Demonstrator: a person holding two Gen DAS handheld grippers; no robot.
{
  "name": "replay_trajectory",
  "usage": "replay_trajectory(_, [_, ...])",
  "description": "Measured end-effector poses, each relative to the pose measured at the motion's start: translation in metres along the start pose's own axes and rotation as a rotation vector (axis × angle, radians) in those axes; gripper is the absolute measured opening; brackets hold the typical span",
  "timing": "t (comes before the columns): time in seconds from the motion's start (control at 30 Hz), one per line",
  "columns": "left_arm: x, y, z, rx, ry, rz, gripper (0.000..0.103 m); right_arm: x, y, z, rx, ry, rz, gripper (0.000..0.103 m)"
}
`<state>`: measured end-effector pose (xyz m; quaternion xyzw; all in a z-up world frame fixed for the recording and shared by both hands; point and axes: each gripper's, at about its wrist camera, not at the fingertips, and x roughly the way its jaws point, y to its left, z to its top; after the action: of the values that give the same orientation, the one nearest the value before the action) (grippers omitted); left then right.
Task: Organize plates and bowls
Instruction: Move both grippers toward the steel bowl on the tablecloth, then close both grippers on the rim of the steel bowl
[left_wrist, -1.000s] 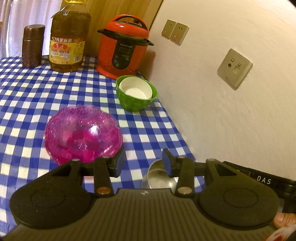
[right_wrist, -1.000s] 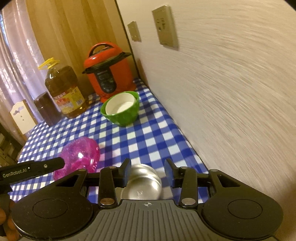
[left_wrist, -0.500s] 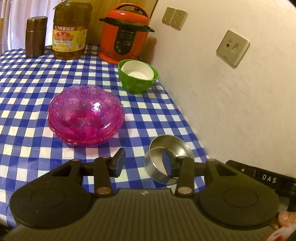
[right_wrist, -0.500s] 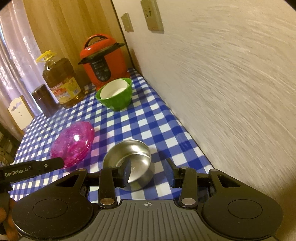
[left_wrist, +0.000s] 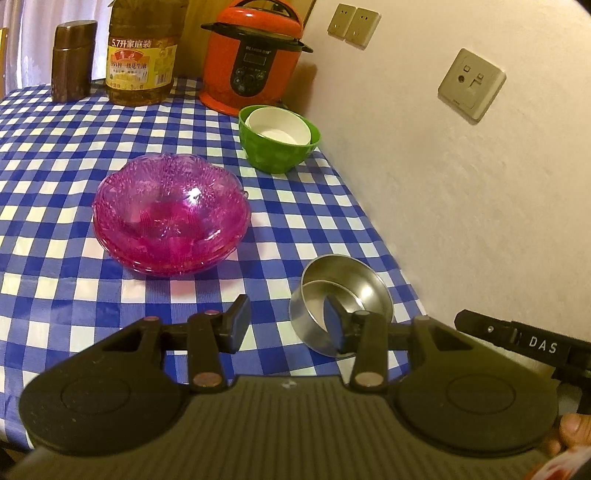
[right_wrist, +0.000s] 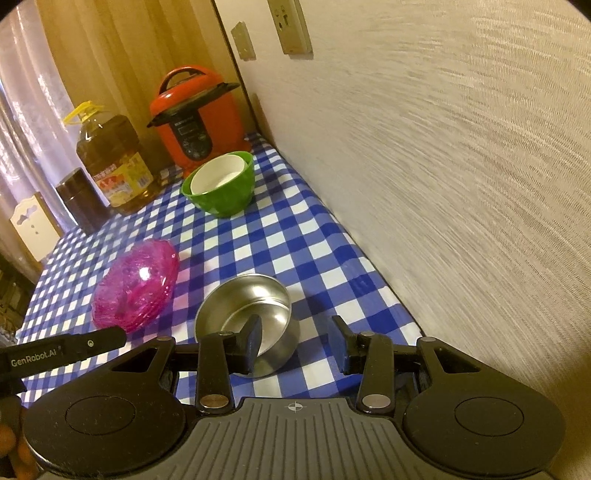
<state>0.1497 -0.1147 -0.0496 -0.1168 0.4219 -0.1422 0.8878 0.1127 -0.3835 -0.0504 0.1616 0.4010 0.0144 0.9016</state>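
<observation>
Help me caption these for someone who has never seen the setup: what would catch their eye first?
Probably the glittering pink glass bowls, stacked in the middle of the blue-checked tablecloth. Next, the red pressure cooker at the back by the wall, with a green bowl holding a white bowl just in front. Nearest the tools sit nested steel bowls.

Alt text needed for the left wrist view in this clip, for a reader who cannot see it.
The open left gripper hovers over a blue-checked tablecloth, its jaws holding nothing. Ahead sit stacked pink glass bowls, a steel bowl by the wall, and a white bowl nested in a green bowl. A red cooker stands behind.
</observation>
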Motion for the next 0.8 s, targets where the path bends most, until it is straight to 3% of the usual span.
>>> replay_trajectory(0.8, [0.066,-0.009,-0.006,0.005,0.062,-0.018,0.037,0.052,-0.009,0.007,0.045,0.068,0.028,0.040])
